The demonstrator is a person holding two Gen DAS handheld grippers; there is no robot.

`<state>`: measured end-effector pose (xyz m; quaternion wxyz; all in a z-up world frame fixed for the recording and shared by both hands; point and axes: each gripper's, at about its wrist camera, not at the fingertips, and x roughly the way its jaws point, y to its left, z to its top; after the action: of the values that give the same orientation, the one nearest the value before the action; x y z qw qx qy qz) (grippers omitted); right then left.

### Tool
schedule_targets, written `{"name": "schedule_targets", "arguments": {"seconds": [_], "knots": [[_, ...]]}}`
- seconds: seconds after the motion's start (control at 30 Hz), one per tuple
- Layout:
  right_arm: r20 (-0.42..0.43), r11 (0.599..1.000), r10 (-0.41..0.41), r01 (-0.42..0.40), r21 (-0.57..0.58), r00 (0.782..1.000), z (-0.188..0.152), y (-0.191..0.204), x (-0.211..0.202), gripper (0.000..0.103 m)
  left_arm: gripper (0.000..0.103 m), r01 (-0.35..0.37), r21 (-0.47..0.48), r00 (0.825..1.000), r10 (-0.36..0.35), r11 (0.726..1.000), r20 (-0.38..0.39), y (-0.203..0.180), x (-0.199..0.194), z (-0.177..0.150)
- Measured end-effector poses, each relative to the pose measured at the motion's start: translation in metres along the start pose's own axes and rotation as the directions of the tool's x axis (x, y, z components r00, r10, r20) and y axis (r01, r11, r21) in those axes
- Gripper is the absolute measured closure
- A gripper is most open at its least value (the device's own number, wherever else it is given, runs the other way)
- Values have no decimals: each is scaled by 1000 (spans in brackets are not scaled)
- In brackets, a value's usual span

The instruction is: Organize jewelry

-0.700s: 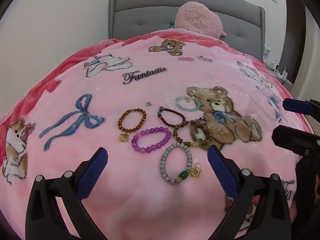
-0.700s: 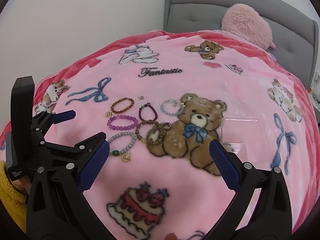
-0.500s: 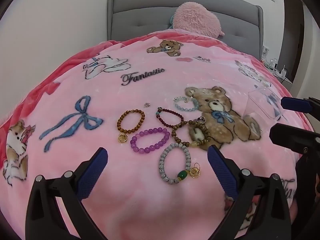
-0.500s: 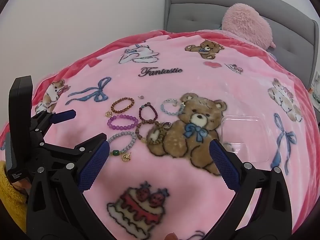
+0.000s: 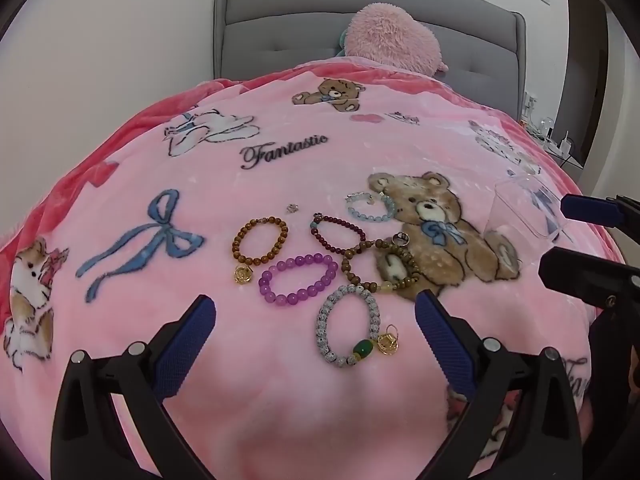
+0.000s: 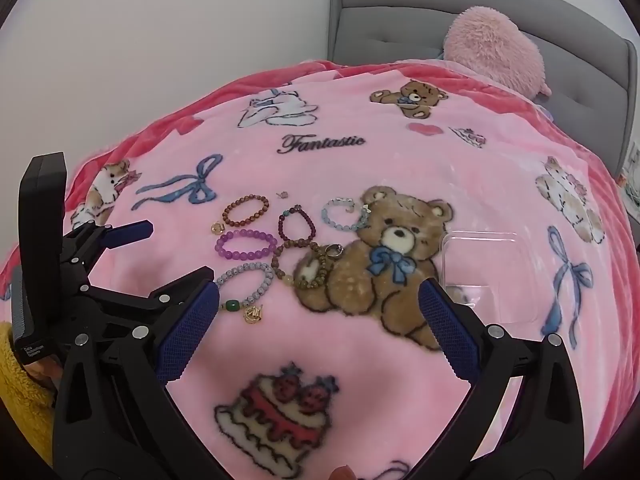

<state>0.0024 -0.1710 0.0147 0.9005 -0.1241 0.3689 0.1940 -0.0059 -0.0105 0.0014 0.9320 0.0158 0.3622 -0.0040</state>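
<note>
On the pink blanket (image 5: 280, 400) the bracelets (image 5: 320, 264) lie clustered beside a clear box (image 6: 486, 264), untouched, while the left gripper (image 5: 316, 314) and right gripper (image 6: 320, 300) hover wide open and empty, so sorting likely starts by pinching one bracelet.

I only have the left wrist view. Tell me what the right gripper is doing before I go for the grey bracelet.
Observer: The right gripper has its jaws wide open with nothing between them, over the bear print on the blanket.
Operator: Now describe the clear box. I see only part of it.
Observer: The clear box lies just right of the printed bear, apart from every bracelet.
Operator: Place my gripper against the grey bracelet.
Observer: In the right wrist view the left gripper shows to the left of the grey bracelet, jaws open. Whether it is touching the bracelet, I cannot tell.
</note>
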Motion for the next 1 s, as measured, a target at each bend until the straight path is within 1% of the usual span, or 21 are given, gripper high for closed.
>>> {"name": "schedule_targets", "arguments": {"seconds": [1.0], "knots": [[0,1000,8,-8,-7,1000,-1,1,-6,8,5,11,-8,1000,-11,1000,-10,2,5,-2]]}}
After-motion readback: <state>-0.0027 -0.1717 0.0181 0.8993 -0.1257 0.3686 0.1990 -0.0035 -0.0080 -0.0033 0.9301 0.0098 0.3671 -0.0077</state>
